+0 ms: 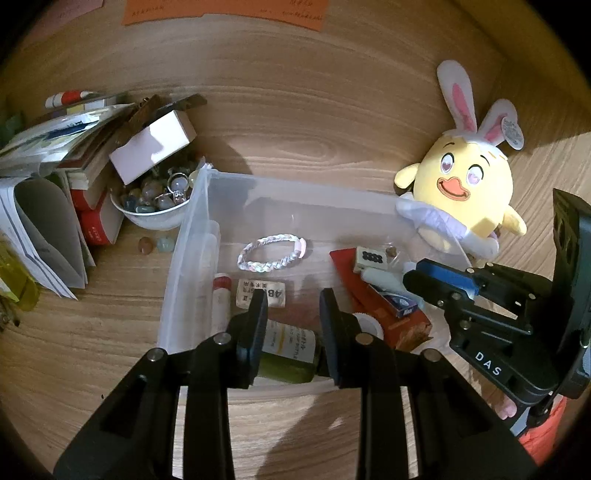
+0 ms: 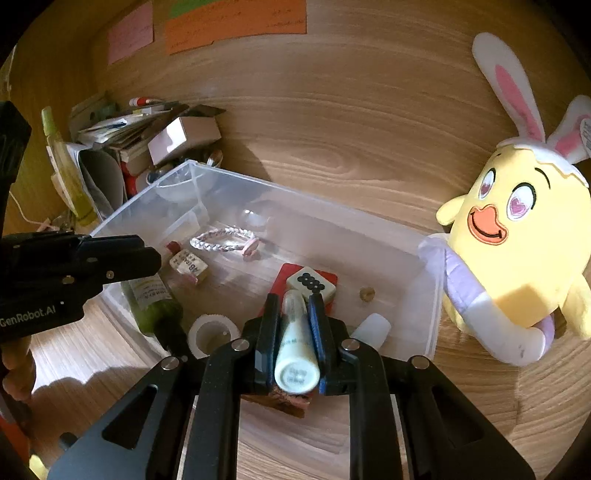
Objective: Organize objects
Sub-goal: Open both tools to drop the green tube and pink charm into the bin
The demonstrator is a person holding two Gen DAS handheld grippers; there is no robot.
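Pale tube: a mint-white tube (image 2: 297, 339) is clamped between the fingers of the right gripper (image 2: 293, 306), which are nearly closed around it, above the near right part of the clear plastic bin (image 2: 321, 206).
Green bottle: the left gripper (image 1: 293, 317) has its fingers narrowly parted around a green bottle (image 1: 286, 350) at the bin's near edge; the pads look pressed to its sides, so I judge it held.
Step in hand: probably setting both items down inside the bin. Lower each until it rests on the floor of the bin, keep the tube off the mahjong tile (image 2: 312, 282) and red packet (image 2: 291, 273), then open gently so nothing rolls.
Bin contents: a braided bracelet (image 1: 271, 253) lies mid-bin, a roll of white tape (image 2: 210, 334) near the front.
Surface: wood-grain surface (image 1: 295, 122), warm and dim; a yellow plush chick (image 1: 467, 192) touches the bin's right end, and a bowl of beads (image 1: 157, 201) and stacked books (image 1: 55, 155) crowd its left end.
Room: coloured paper notes (image 2: 236, 22) lie along the surface's far edge.
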